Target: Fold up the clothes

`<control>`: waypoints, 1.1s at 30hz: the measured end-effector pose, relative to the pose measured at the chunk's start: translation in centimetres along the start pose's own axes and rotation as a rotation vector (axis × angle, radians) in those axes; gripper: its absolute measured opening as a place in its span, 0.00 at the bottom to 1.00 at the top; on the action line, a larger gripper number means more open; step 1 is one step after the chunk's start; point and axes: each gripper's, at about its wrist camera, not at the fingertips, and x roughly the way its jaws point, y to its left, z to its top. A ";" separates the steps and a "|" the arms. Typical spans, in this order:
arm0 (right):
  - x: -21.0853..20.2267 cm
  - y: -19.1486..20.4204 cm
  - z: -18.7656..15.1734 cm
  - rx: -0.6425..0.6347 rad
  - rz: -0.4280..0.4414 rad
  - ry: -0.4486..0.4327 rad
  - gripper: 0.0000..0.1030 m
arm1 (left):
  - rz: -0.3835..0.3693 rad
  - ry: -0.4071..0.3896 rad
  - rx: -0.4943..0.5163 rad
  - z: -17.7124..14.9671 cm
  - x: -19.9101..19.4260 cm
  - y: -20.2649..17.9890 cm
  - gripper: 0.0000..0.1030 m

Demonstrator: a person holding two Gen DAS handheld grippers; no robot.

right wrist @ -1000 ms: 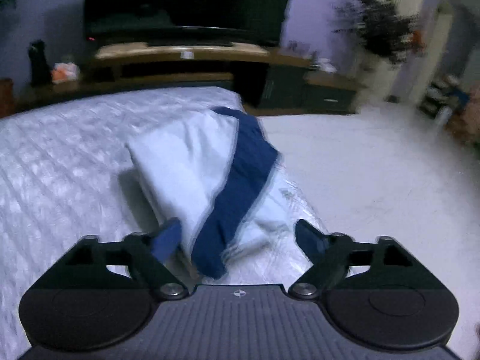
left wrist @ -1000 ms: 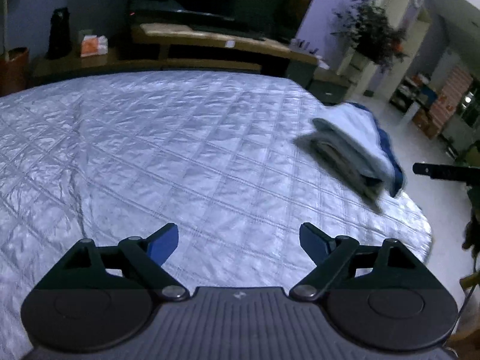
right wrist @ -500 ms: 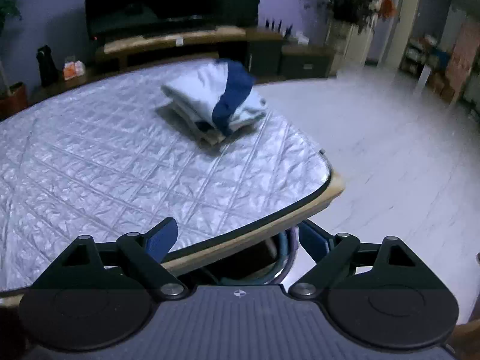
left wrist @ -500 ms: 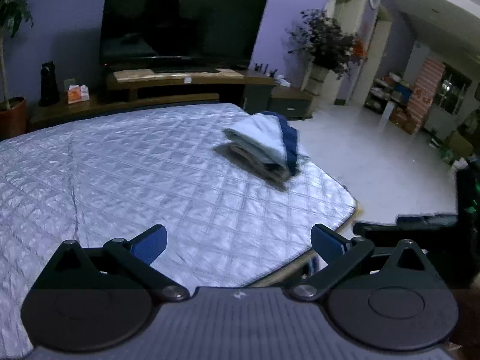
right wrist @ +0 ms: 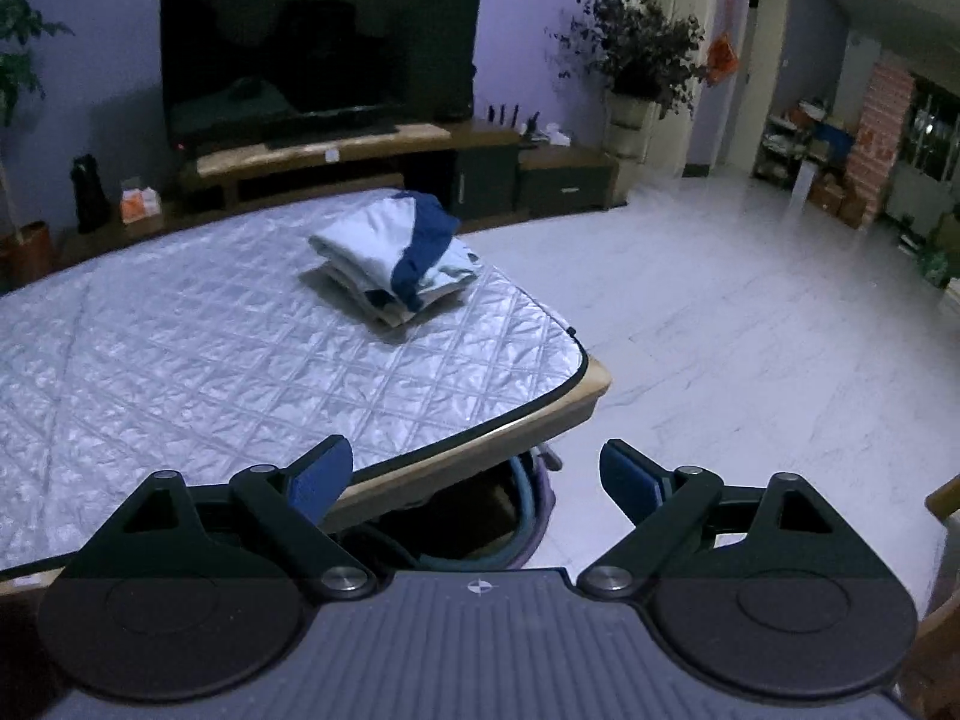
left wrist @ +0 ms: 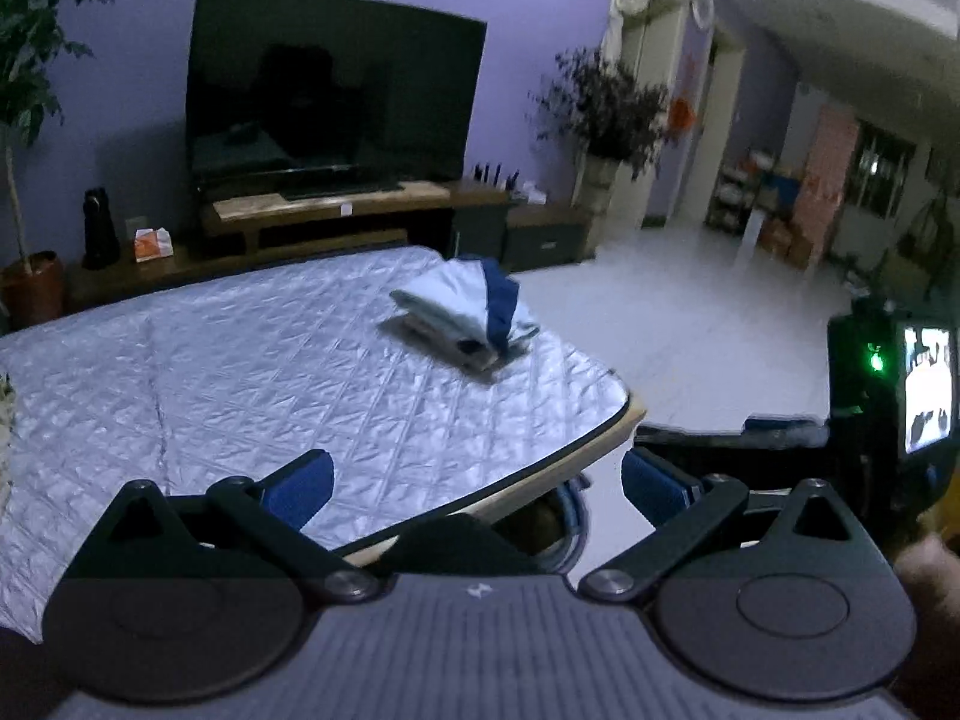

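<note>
A folded stack of clothes (left wrist: 465, 315), white with a dark blue band, lies near the far right corner of the table (left wrist: 606, 441) covered in quilted silver cloth. The same stack of clothes (right wrist: 393, 258) shows in the right wrist view, on the table (right wrist: 540, 414). My left gripper (left wrist: 477, 483) hangs open over the near table edge, far back from the stack, nothing between its blue pads. My right gripper (right wrist: 477, 474) is also open and empty, over the table's near corner and the floor. The right gripper's body (left wrist: 882, 384) shows at the right of the left wrist view.
Behind the table stand a TV (right wrist: 318, 42) on a long low cabinet (right wrist: 360, 159), a potted plant (right wrist: 636, 60) and shelves with boxes (right wrist: 828, 144). White tiled floor (right wrist: 720, 312) spreads to the right. A basket rim (right wrist: 528, 510) sits under the table's near corner.
Both grippers have pulled back and risen away from the folded stack, which now looks small and far. The table's near edge and the floor have come into view. The left jaws widened slightly.
</note>
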 end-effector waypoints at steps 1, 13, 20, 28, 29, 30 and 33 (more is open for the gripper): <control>-0.7 -0.2 -0.2 0.010 0.022 0.007 0.90 | 0.004 -0.010 -0.006 -0.2 -0.7 -0.1 0.99; -6.6 -0.4 -1.7 0.043 0.087 0.075 0.90 | 0.056 -0.082 0.049 -2.2 -8.1 -1.8 0.99; -9.1 0.7 -2.1 -0.016 0.127 0.031 0.96 | 0.067 -0.083 0.082 -1.9 -8.6 -3.5 0.99; -9.6 0.5 -2.7 -0.034 0.138 0.027 0.98 | 0.083 -0.040 0.125 -2.3 -7.9 -5.1 0.99; -9.7 0.4 -2.6 -0.035 0.138 0.024 0.98 | 0.088 -0.039 0.129 -2.3 -8.0 -5.3 0.99; -9.8 0.4 -2.6 -0.036 0.137 0.020 0.98 | 0.093 -0.039 0.133 -2.2 -8.1 -5.4 0.99; -10.1 0.3 -2.4 -0.036 0.131 0.007 0.99 | 0.100 -0.034 0.128 -2.2 -8.2 -5.4 0.99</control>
